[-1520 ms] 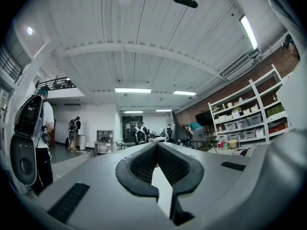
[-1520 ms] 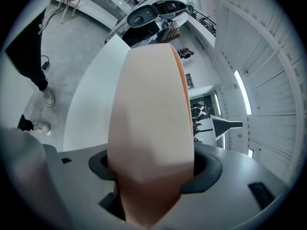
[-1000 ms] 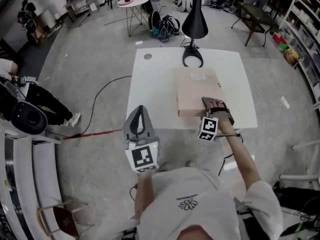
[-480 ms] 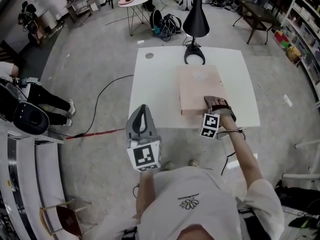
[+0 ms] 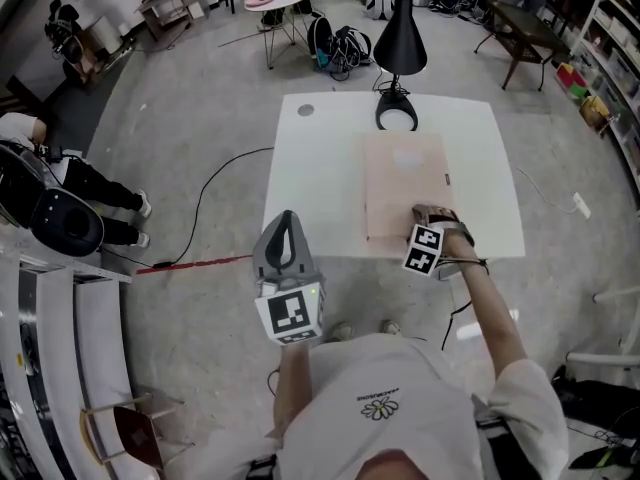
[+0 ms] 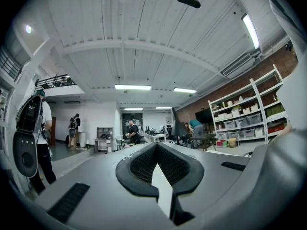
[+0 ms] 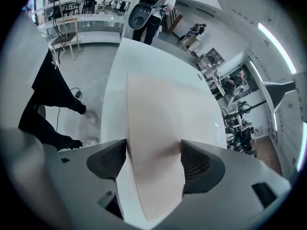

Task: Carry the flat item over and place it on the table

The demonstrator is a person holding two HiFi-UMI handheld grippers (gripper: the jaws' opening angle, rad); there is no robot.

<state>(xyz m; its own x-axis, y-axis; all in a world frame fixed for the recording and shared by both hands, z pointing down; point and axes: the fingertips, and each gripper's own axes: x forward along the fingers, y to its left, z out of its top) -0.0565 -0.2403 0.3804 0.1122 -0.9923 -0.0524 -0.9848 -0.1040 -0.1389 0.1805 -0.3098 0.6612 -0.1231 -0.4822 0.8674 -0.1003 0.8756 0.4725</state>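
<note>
The flat pink-beige item lies on the white table, its near edge close to the table's front edge. My right gripper sits at the item's near right corner. In the right gripper view the item runs between the spread jaws of that gripper. The jaws have been widening and the pads do not press on it. My left gripper hangs over the floor left of the table's front edge, its jaws closed tip to tip and empty.
A black lamp stands on its ring base at the table's far edge. A black cable trails across the floor at left. A person sits far left. Shelves line the right side.
The item's near edge has settled flat on the table. My right gripper stays at its near right corner. My left gripper has barely moved.
</note>
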